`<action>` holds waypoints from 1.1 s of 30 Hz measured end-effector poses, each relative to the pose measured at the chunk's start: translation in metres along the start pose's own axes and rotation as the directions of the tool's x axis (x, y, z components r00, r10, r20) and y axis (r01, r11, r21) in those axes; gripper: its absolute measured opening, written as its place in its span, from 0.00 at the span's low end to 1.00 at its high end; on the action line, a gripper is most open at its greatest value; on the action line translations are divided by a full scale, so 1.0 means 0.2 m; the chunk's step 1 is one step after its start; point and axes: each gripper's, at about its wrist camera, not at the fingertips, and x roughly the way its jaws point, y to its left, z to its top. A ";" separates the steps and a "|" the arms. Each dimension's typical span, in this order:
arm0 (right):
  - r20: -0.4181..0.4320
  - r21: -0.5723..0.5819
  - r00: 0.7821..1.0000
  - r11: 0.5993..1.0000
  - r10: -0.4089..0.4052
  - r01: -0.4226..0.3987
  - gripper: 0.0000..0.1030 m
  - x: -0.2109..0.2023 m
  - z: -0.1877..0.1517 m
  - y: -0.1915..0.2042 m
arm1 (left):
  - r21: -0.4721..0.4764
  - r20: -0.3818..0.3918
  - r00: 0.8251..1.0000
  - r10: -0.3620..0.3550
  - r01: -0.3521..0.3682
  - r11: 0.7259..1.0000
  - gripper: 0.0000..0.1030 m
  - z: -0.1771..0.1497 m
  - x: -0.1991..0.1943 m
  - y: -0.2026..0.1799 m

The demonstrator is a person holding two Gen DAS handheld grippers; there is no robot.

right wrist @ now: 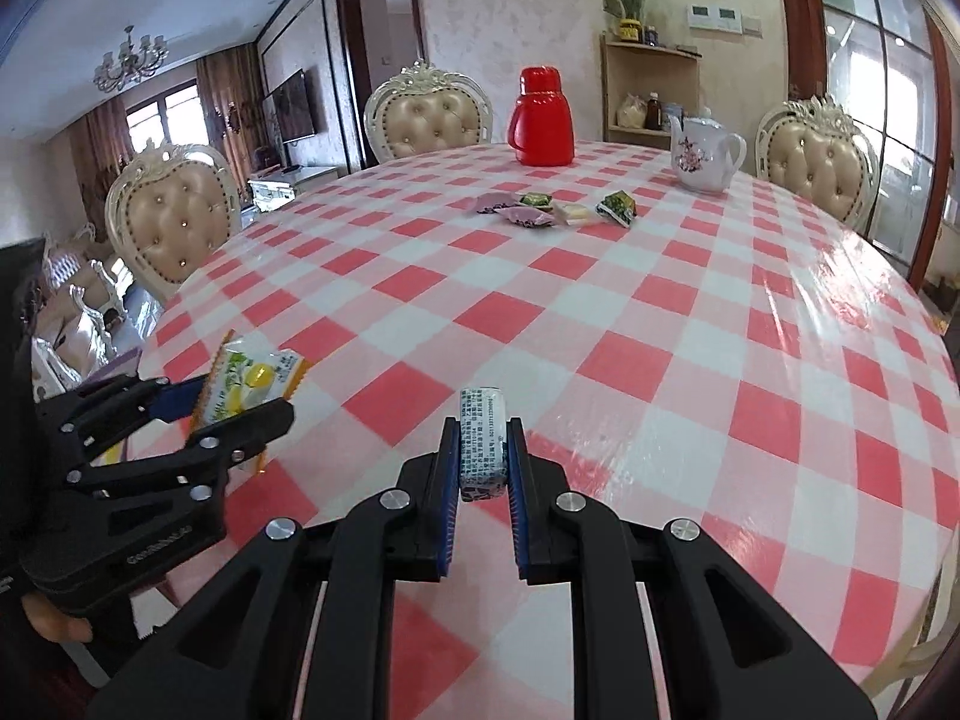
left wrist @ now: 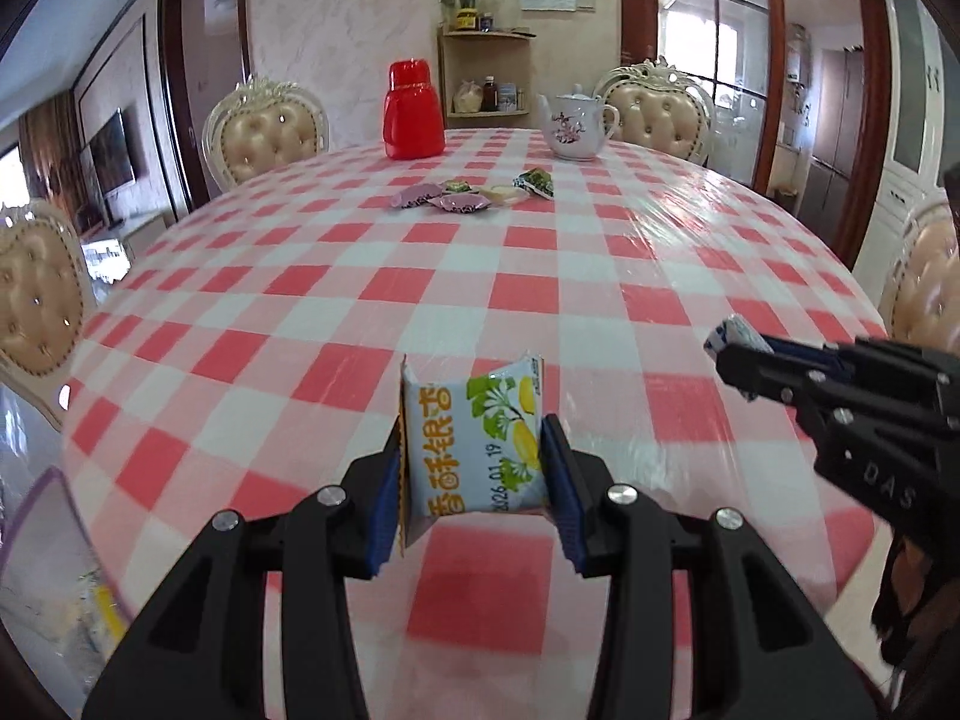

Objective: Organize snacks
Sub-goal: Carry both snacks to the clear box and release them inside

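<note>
My left gripper (left wrist: 474,450) is shut on a pale blue snack packet (left wrist: 474,438) printed with yellow fruit and green leaves, held above the near part of the checked table. The same packet (right wrist: 249,384) shows in the left gripper (right wrist: 240,405) at the left of the right wrist view. My right gripper (right wrist: 483,450) is shut on a small white and purple snack packet (right wrist: 482,450), held edge-on. From the left wrist view, that small packet (left wrist: 729,333) pokes out of the right gripper (left wrist: 735,354) at the right. Several loose snack packets (left wrist: 474,195) lie far across the table (right wrist: 558,207).
A red jug (left wrist: 414,111) and a white flowered teapot (left wrist: 573,123) stand at the table's far edge. Padded cream chairs (right wrist: 174,213) ring the red-and-white checked table (left wrist: 540,276). A purple-rimmed clear container (left wrist: 54,540) sits low at the left, off the table.
</note>
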 end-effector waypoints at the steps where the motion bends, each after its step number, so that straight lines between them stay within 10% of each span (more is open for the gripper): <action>1: 0.001 -0.002 1.000 1.000 0.001 -0.001 0.15 -0.01 0.00 0.00 | 0.006 0.001 1.000 0.007 -0.007 1.000 0.42 -0.01 -0.02 0.01; 21: -0.010 -0.209 0.985 0.963 0.173 -0.171 0.15 -0.08 0.05 0.59 | -0.098 -0.020 0.991 0.130 -0.131 0.986 0.42 -0.23 -0.29 0.56; 33: -0.166 -0.373 0.914 0.834 0.371 -0.406 0.15 0.07 0.06 1.25 | -0.260 -0.125 0.958 0.257 -0.282 0.924 0.42 -0.48 -0.37 1.15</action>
